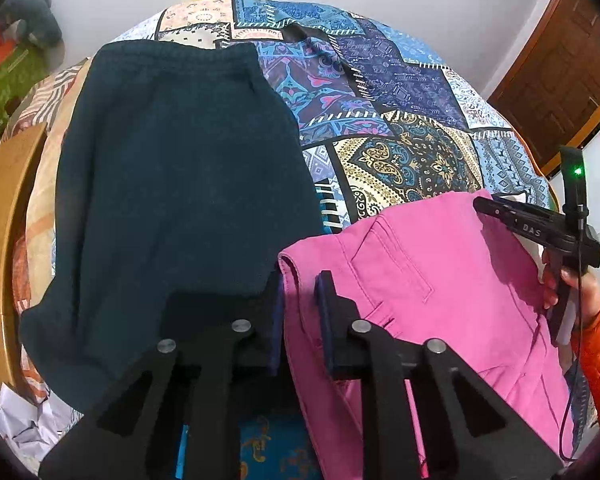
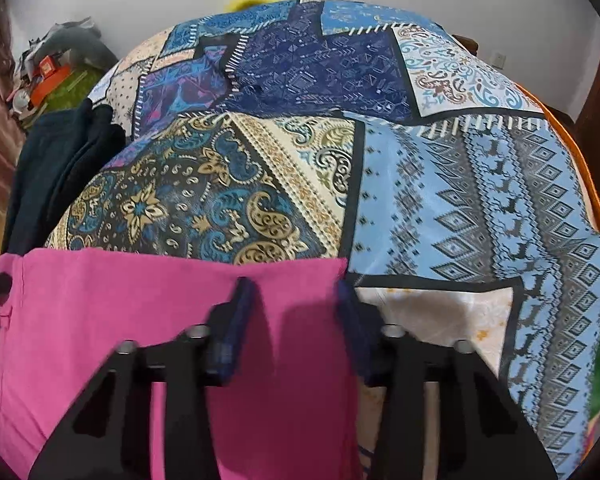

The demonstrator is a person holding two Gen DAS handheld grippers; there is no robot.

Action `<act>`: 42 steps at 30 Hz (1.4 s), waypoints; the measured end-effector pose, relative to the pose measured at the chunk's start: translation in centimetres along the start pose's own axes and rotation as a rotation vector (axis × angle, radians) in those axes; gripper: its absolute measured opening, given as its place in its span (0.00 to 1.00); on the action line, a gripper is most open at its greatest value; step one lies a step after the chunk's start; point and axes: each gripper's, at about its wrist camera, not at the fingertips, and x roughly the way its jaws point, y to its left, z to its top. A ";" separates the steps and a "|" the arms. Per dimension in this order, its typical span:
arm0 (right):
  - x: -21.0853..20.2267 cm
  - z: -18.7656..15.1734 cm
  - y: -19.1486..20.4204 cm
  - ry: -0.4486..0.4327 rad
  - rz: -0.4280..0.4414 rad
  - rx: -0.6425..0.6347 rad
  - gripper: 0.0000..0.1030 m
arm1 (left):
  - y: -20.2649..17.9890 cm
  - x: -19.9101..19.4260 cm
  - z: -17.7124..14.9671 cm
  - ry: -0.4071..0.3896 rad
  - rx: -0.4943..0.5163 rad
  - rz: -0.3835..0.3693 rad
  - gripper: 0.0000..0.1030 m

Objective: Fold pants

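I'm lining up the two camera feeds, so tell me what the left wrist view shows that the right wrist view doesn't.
Only the left wrist view shows the right gripper from outside, at the far corner of the pink pants, and their back pocket. Only the right wrist view shows the light blue diamond patch of the patchwork bedspread. Both show the pink pants, the dark pants and the bedspread.

Only "DAS" can be read, in pale letters on the right tongs (image 1: pixel 485 205).
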 end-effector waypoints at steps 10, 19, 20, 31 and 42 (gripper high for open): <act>-2.9 1.3 -0.1 -0.071 0.024 0.024 0.03 | -0.6 -2.6 1.2 -0.058 0.008 0.031 0.11; -13.7 4.3 1.5 -0.299 0.009 -0.035 0.03 | -3.6 -10.1 3.3 -0.228 0.082 0.102 0.10; -14.8 4.5 1.7 -0.319 0.008 -0.041 0.03 | -3.9 -10.9 3.3 -0.242 0.093 0.108 0.10; -20.8 0.0 1.5 -0.367 0.031 -0.050 0.03 | -7.4 -16.2 -1.0 -0.289 0.199 0.129 0.09; -21.7 -9.0 -0.1 -0.270 0.066 -0.034 0.03 | -9.8 -16.1 -9.1 -0.212 0.253 0.091 0.09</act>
